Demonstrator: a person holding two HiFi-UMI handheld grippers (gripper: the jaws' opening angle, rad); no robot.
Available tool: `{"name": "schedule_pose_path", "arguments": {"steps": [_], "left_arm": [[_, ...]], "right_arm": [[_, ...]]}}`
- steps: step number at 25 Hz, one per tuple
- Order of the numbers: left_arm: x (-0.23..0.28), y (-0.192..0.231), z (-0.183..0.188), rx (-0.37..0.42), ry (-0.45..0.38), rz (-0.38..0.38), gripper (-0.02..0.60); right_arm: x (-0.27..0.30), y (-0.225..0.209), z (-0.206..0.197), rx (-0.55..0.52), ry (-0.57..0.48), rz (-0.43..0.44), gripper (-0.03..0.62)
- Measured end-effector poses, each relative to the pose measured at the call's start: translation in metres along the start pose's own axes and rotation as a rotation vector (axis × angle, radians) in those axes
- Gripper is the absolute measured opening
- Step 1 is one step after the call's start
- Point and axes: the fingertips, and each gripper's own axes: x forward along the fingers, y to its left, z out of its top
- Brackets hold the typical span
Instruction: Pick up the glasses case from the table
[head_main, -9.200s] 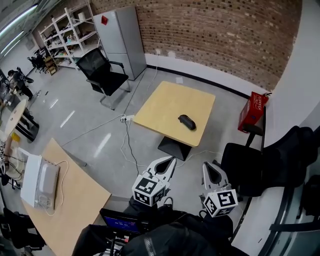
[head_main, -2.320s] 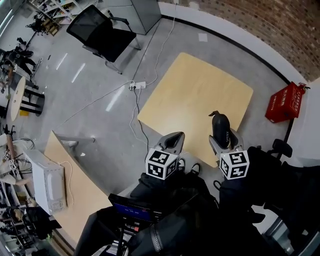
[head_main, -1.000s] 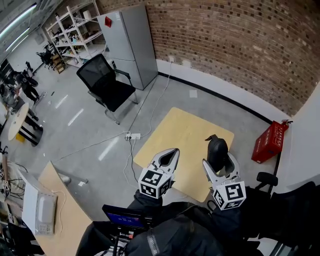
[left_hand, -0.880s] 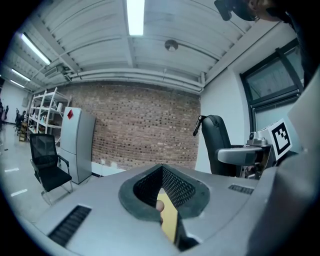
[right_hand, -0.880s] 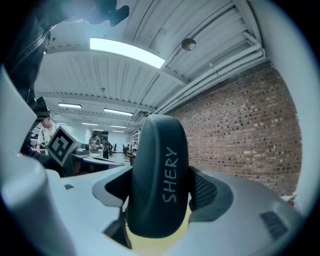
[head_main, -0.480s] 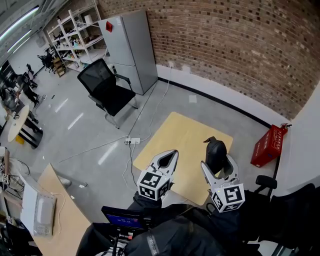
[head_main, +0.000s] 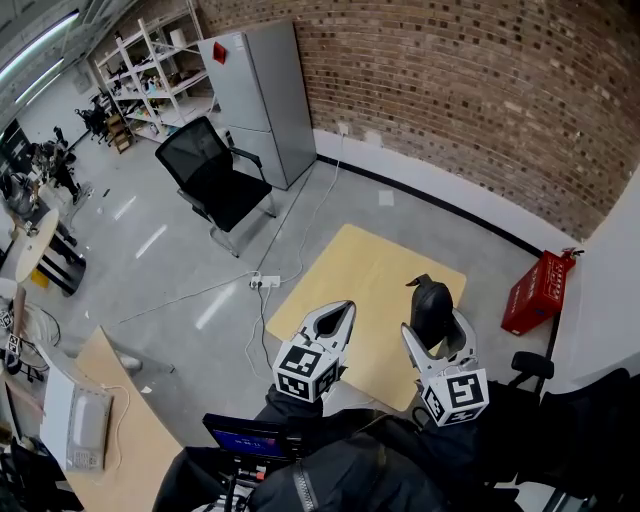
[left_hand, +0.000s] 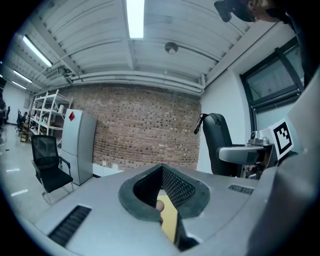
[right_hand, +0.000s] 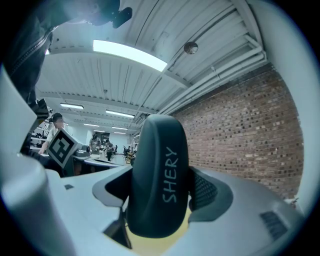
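Two grippers hang over the tan square bench (head_main: 360, 270). Right gripper (head_main: 437, 328): fingers clenched on the black glasses case (right_hand: 160, 175), which is upright and lifted clear of the bench. Left gripper (head_main: 338, 318): fingers closed together, holding nothing. Room: grey floor (head_main: 180, 260), brick wall (head_main: 450, 90), grey fridge (head_main: 255, 90), black office chair (head_main: 215, 175), red crate (head_main: 538, 290) near the bench.

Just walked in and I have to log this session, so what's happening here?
A person is working with a hand-held gripper in each hand. The right hand-held gripper is shut on a dark glasses case, holding it upright, off the light wooden table below. The left hand-held gripper is shut and empty, held alongside.
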Motion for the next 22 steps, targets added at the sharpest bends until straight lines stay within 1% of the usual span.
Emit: {"name": "schedule_pose_path", "arguments": {"steps": [13, 22], "left_arm": [[0.0015, -0.0004, 0.0011, -0.009, 0.001, -0.01, 0.0], [0.0016, 0.0018, -0.0035, -0.002, 0.004, 0.0, 0.0]], "right_arm": [[0.0034, 0.0012, 0.0019, -0.005, -0.001, -0.001, 0.351], [0.0054, 0.0022, -0.0019, -0.006, -0.003, 0.008, 0.351]]}}
